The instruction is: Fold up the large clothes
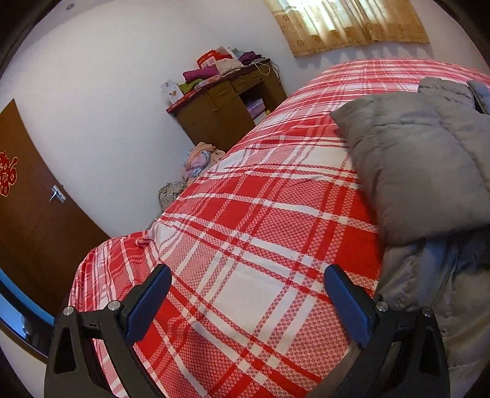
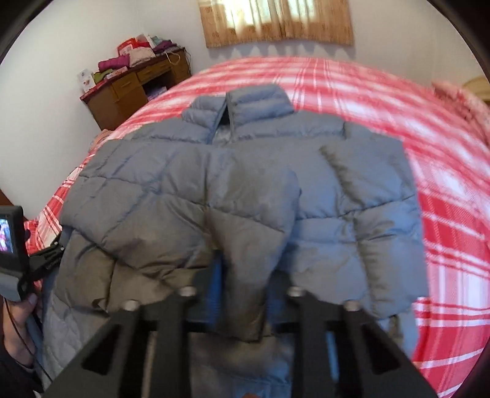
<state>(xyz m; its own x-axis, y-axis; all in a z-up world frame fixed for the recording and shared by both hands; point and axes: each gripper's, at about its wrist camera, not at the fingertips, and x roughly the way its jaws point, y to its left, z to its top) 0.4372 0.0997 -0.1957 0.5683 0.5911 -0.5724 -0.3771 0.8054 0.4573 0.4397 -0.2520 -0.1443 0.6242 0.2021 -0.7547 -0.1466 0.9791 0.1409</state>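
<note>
A grey puffer jacket (image 2: 245, 189) lies on the bed, collar at the far end, both sleeves folded across its body. My right gripper (image 2: 245, 294) is shut on a fold of the jacket's sleeve at its near end; the fabric covers the fingertips. In the left wrist view the jacket (image 1: 422, 171) fills the right side. My left gripper (image 1: 245, 303) is open and empty over the bare bedspread, to the left of the jacket. The left gripper's body and the hand holding it (image 2: 15, 245) show at the right wrist view's left edge.
The bed has a red and white plaid bedspread (image 1: 245, 214). A brown wooden desk (image 1: 226, 107) piled with clothes stands against the far wall. A heap of clothes (image 1: 199, 162) lies on the floor beside the bed. A brown door (image 1: 30, 199) is at left. A curtained window (image 2: 275, 21) is behind the bed.
</note>
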